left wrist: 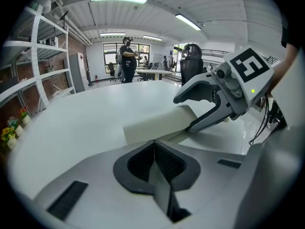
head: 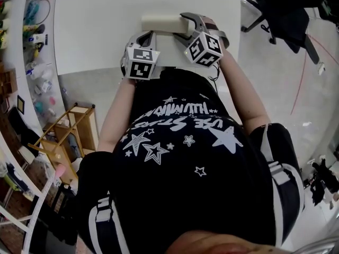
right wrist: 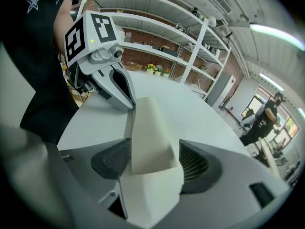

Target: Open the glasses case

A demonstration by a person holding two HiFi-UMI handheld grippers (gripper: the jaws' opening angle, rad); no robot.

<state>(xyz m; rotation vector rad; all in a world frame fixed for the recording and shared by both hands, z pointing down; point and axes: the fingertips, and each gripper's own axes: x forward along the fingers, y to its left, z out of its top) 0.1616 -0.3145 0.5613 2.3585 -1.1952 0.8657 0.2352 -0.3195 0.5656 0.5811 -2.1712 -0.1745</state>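
The cream glasses case [head: 161,23] lies on the white table [head: 95,25] close to its near edge. My left gripper [head: 150,34] is at the case's near left side. In the left gripper view its jaws [left wrist: 153,144] are pressed together on the thin lower edge of the case [left wrist: 157,123]. My right gripper [head: 185,25] straddles the right end of the case. Its jaws [right wrist: 155,161] stand wide, with the case [right wrist: 150,137] between the pads and a small gap beside it. The right gripper view also shows the left gripper [right wrist: 127,104] at the far end of the case.
The table's near edge runs just below both grippers, against the person's black shirt [head: 180,142]. A wooden rack [head: 69,136] stands on the floor to the left and a black office chair [head: 275,9] to the right. White shelving [right wrist: 190,37] and a standing person [left wrist: 127,56] are beyond the table.
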